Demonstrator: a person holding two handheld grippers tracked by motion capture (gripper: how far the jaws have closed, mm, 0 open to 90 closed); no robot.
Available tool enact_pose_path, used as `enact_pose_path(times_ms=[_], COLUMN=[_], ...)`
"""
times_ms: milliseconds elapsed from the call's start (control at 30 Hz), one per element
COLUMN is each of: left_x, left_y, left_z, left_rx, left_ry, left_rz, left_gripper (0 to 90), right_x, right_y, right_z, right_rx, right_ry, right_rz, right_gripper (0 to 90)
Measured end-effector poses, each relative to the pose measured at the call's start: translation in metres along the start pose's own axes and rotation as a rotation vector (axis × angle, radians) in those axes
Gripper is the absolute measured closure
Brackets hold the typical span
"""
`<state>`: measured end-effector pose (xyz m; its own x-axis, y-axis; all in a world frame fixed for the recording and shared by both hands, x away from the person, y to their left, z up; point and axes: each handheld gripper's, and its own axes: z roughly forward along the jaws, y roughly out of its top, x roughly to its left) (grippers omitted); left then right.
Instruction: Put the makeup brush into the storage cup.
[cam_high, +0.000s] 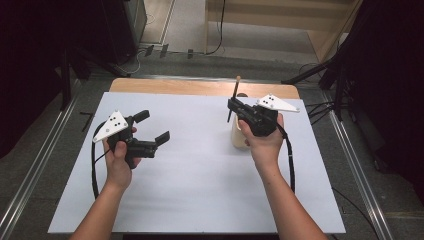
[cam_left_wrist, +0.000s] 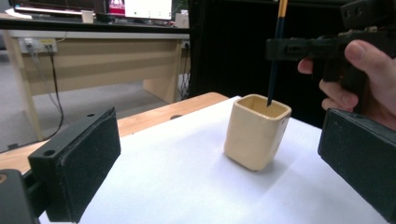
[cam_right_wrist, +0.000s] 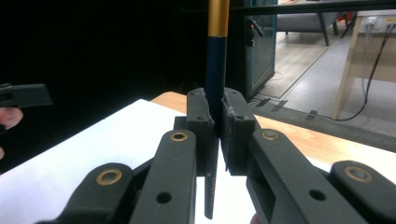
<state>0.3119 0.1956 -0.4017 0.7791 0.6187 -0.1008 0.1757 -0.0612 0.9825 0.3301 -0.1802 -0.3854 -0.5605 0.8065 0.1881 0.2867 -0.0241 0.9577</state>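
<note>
A cream square cup (cam_high: 238, 139) (cam_left_wrist: 256, 130) stands on the white sheet at the right of the middle. My right gripper (cam_high: 231, 105) (cam_right_wrist: 218, 119) is shut on a dark blue pencil (cam_high: 234, 95) (cam_left_wrist: 276, 51) (cam_right_wrist: 217, 70) with a gold top. The pencil hangs nearly upright, its tip just at the cup's mouth. My left gripper (cam_high: 153, 126) (cam_left_wrist: 222, 156) is held open at the left of the sheet. It has nothing between its pads and points toward the cup from well short of it.
The white sheet (cam_high: 200, 170) covers a wooden table (cam_high: 200, 87) whose far edge shows bare. Metal floor rails (cam_high: 360, 180) run along both sides. A light wooden desk (cam_left_wrist: 93, 51) with cables stands beyond, and dark curtains hang at both sides.
</note>
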Motion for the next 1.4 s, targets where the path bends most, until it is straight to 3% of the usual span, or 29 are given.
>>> enact_pose_path(times_ms=[400, 1400], left_x=[0.009, 0.010], left_y=[-0.016, -0.049], left_z=[-0.027, -0.060], left_rx=[-0.027, -0.005], left_ry=[0.040, 0.072], left_rz=[-0.003, -0.016], left_gripper=[0.0, 0.0], right_x=[-0.015, -0.036], right_y=[-0.002, -0.006], right_z=[-0.008, -0.020], right_rx=[-0.018, -0.042], right_ry=[-0.042, -0.110], right_rz=[-0.010, -0.017], right_gripper=[84.4, 84.3])
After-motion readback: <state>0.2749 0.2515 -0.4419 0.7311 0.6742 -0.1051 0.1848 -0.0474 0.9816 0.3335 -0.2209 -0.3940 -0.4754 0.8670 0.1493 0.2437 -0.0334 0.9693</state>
